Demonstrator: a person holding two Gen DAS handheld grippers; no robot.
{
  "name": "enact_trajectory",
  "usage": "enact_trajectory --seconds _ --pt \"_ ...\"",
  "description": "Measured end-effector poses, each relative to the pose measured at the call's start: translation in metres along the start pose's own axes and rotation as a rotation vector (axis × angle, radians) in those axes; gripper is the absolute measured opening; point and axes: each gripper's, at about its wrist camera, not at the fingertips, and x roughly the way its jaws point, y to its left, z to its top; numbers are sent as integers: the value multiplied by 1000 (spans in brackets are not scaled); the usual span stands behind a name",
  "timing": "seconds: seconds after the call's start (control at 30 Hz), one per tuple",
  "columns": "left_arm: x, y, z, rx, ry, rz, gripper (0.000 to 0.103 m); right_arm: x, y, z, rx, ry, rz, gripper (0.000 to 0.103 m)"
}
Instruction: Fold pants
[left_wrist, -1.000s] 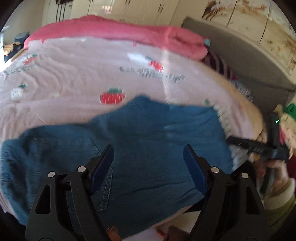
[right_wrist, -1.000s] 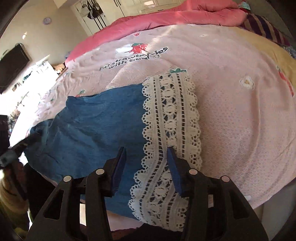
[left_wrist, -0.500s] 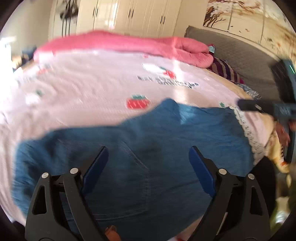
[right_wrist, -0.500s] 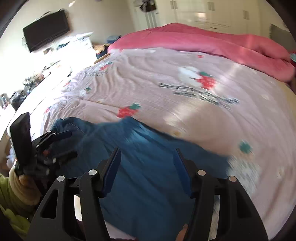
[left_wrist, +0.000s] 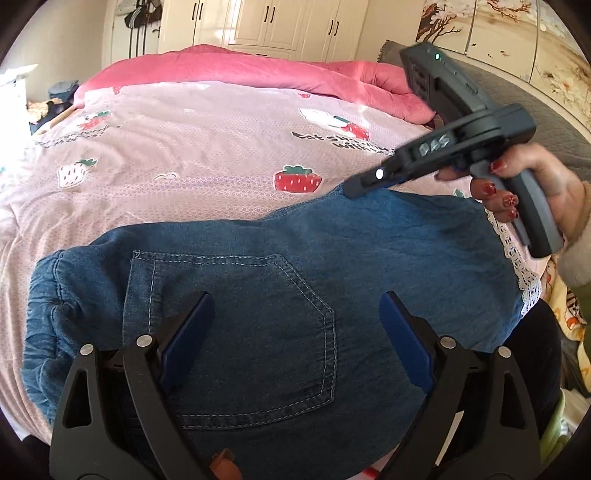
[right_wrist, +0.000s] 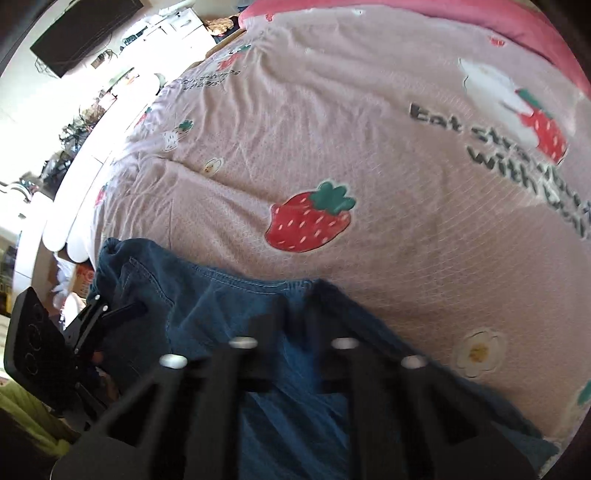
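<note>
Two hand-held grippers are over the pants (left_wrist: 295, 295) now. Since a second ago the right hand-held gripper (right_wrist: 295, 295) has swung off the lace hem end and come across to the far edge of the denim; its fingers have gone from spread to nearly together. Blurred there, so I cannot tell if fabric is pinched between them. Left hand-held gripper (left_wrist: 295, 325) is still wide open, hovering above the back pocket (left_wrist: 236, 332), gripping nothing.

Judgement: the right side is setting up a grab on the far edge to pull it over for a fold; the fold itself is not yet made.

Pants lie flat on the bed (left_wrist: 207, 155) at its near edge, back side up, waistband (left_wrist: 48, 295) bunched at left, white lace hem (left_wrist: 517, 258) at right. Denim is soft and lightly wrinkled.
</note>
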Motion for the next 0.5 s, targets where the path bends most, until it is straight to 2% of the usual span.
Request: enact_trajectory --seconds 0.17,0.27,0.37,0.43,0.47,0.5 --pt "3 3 -2 -10 9 -1 84 -15 -5 8 55 -157 -33 2" --pt "5 1 -4 8 10 14 85 7 -8 14 37 -127 -86 2" --pt "10 0 -5 27 19 32 84 21 -12 12 26 -118 -96 3" --pt "11 0 -5 31 25 40 85 8 -19 7 60 -165 -81 15" --pt "12 0 -5 33 27 43 85 -10 -26 2 84 -226 -92 23" --pt "12 0 -5 33 27 44 85 -24 -31 -3 96 -262 -97 23"
